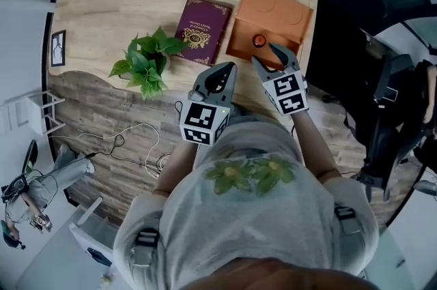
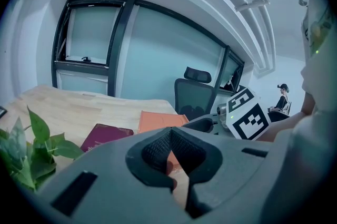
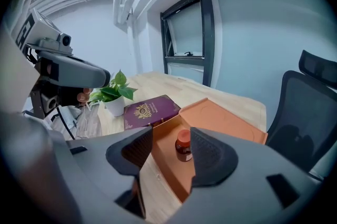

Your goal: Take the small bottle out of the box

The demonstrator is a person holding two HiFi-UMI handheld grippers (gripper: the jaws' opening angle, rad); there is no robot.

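An orange box (image 1: 281,12) lies open near the table's right edge, its lid folded back. A small dark bottle (image 1: 259,41) with a red cap stands upright inside it. My right gripper (image 1: 268,55) hovers just in front of the box, open. In the right gripper view the bottle (image 3: 182,145) shows between the pads of that gripper (image 3: 171,152) but farther ahead, untouched, behind the box wall (image 3: 169,167). My left gripper (image 1: 225,70) hangs to the left of the box, shut with nothing in it. In its own view the left gripper (image 2: 176,178) looks toward the box (image 2: 158,121).
A burgundy book (image 1: 203,29) lies just left of the box, and a small potted plant (image 1: 147,62) stands farther left. A black office chair (image 3: 308,128) is beyond the table's right edge. Cables (image 1: 133,140) trail on the floor below the table's near edge.
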